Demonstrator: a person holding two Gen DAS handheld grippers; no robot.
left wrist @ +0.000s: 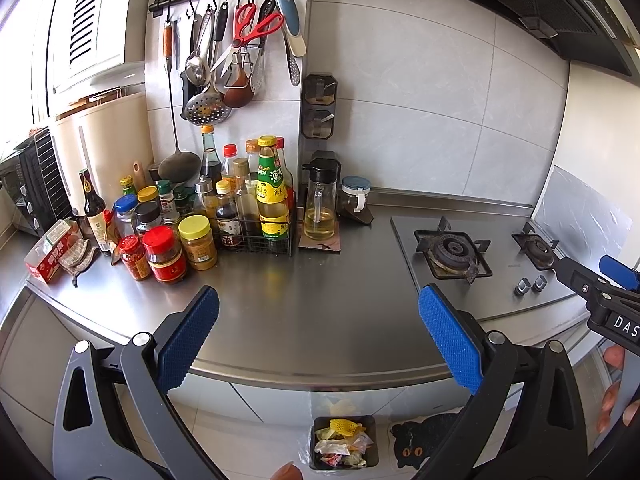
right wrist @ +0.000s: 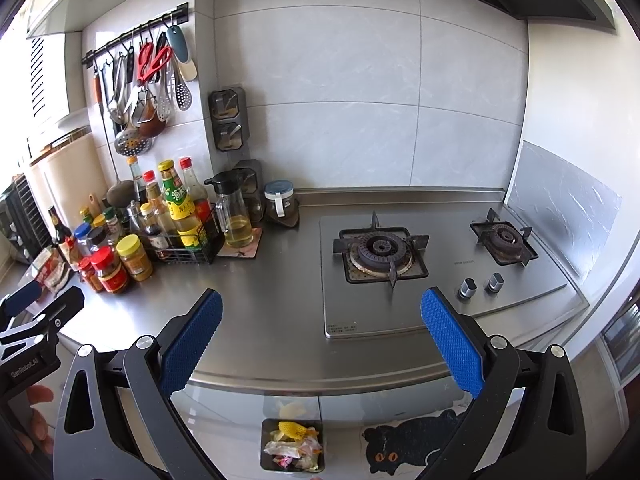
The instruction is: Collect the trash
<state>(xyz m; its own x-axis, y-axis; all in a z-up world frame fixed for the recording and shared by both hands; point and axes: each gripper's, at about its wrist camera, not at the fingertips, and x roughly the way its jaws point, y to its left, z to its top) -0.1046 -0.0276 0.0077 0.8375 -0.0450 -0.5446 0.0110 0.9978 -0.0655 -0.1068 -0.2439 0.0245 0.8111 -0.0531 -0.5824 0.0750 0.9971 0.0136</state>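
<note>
Blue-padded left tongs (left wrist: 318, 334) fill the foreground of the left wrist view, their two pads spread wide apart with nothing between them; the right tongs (right wrist: 322, 336) stand the same way in the right wrist view, apart and empty. Both hover over the near edge of the steel tabletop (left wrist: 320, 288), which shows no loose scrap on its bare stretch in front of the tongs.

What trash is visible sits below: a small dark bin (left wrist: 345, 442) on the floor against the cabinet front, already holding crumpled wrappers (left wrist: 340, 446) and a yellow foam net (left wrist: 344, 426). From the left tongs it lies at about 6 o'clock, a touch toward 5; from the right tongs it lies at 6 to 7 o'clock (right wrist: 293, 446). So the bin stands between the two, roughly midway, and neither hand looks clearly nearer. Its long side seems to run away from the cabinet.

Beside the bin at 3 o'clock lies a black cat mat (left wrist: 424, 438) on the floor. At 10 o'clock on the tabletop crowd the sauce jars and bottles (left wrist: 192, 216), with a red-and-white packet (left wrist: 50, 254) at the far left edge; I cannot tell whether that packet counts as trash. Should it, the left tongs are the nearer, as it lies far round at 9 to 10 o'clock from the right tongs
</note>
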